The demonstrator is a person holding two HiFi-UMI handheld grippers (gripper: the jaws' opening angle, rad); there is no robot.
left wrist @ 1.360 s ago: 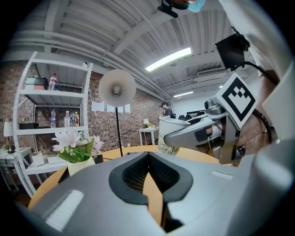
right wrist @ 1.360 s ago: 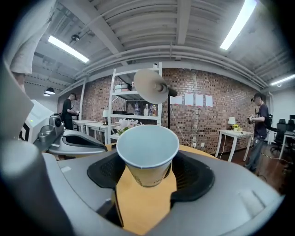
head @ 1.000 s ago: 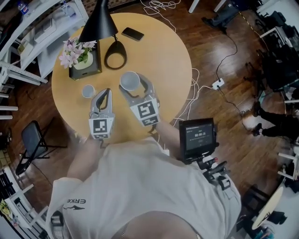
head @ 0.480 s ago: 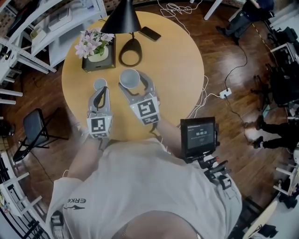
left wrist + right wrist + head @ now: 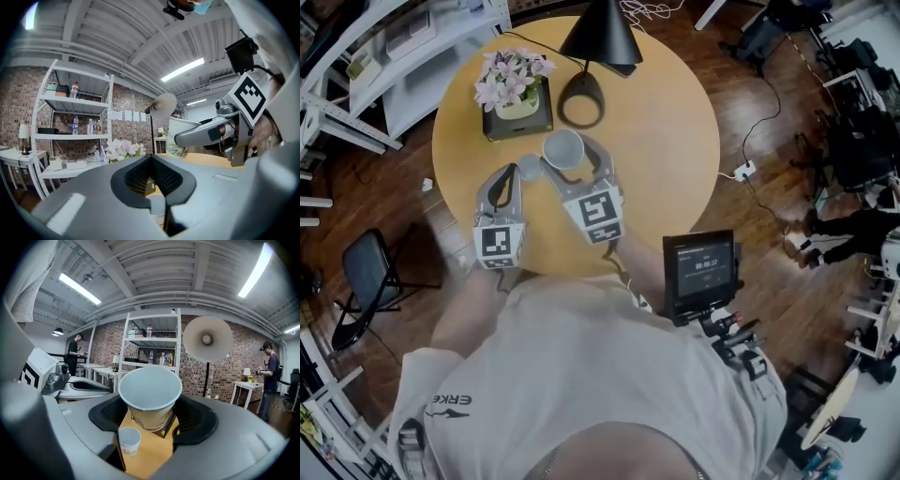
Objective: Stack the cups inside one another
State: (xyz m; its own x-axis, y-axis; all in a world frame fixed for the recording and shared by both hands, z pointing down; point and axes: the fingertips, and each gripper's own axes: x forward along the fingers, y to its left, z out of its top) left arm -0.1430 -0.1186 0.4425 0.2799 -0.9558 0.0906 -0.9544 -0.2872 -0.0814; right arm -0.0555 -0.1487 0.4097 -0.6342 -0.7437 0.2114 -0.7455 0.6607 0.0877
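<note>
Partly hidden small cup (image 5: 157,208) behind left gripper (image 5: 512,173), large cup (image 5: 150,394) in right gripper (image 5: 151,414)

Round tabletop (image 5: 675,141), pale yellow wood, standing on dark plank floor (image 5: 741,244).

Landmark: lamp base (image 5: 581,98), a black ring-shaped foot set toward the far side of the tabletop, left of centre. Its black shade (image 5: 600,37) hangs over the far rim.

Flower box (image 5: 520,122): a dark square planter with pink and white blooms, just left of the lamp base, close to it but apart.

Small cup (image 5: 528,168): white paper, upright, mouth up. It stands on the near side of the lamp base and a little left, near the flower box's near right corner. Nothing sits in it.

The tabletop right of the lamp base is plain wood out to the rim.
</note>
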